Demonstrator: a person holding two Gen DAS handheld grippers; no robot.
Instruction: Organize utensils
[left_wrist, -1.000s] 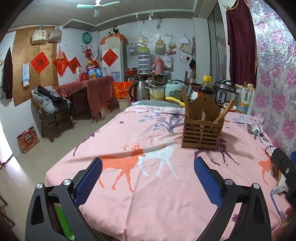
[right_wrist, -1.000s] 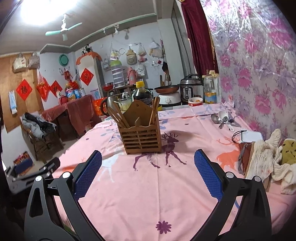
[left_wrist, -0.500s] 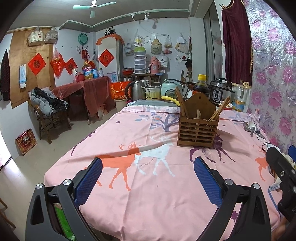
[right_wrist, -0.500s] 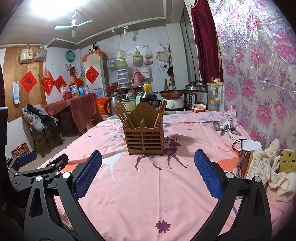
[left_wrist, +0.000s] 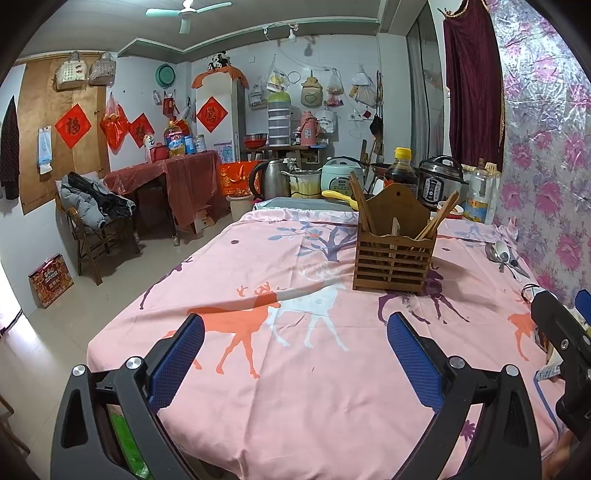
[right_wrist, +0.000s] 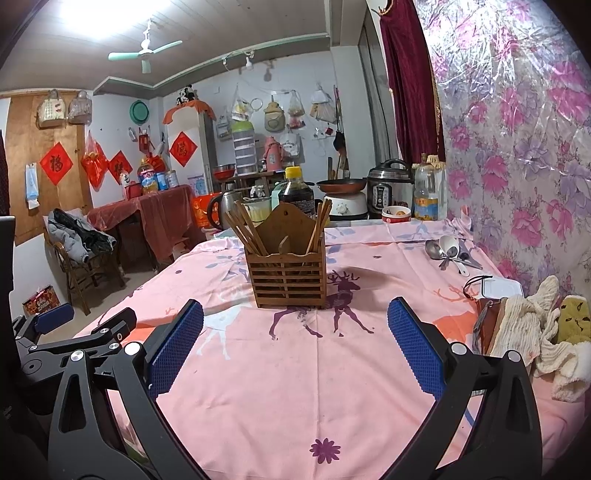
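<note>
A slatted wooden utensil holder (left_wrist: 392, 258) (right_wrist: 287, 273) stands on the pink deer-print tablecloth (left_wrist: 295, 369) (right_wrist: 295, 387), with several chopsticks (right_wrist: 245, 230) leaning out of it. A small pile of spoons (left_wrist: 504, 254) (right_wrist: 448, 251) lies by the floral wall at the far right. My left gripper (left_wrist: 295, 354) hovers open over the near table edge, well short of the holder, holding nothing. My right gripper (right_wrist: 295, 343) is open too, facing the holder from the near side. Each gripper shows at the edge of the other's view.
Cloths and a brown pouch (right_wrist: 532, 328) lie at the right edge with a white box (right_wrist: 498, 286). Bottles, a rice cooker (right_wrist: 391, 188) and a kettle (left_wrist: 275, 179) crowd the table's far end. A chair with a jacket (left_wrist: 92, 206) stands on the floor to the left.
Both views have shifted slightly: the left camera has swung so the holder sits a bit further left and lower, and the right camera has drawn back a little. Both grippers stay open.
</note>
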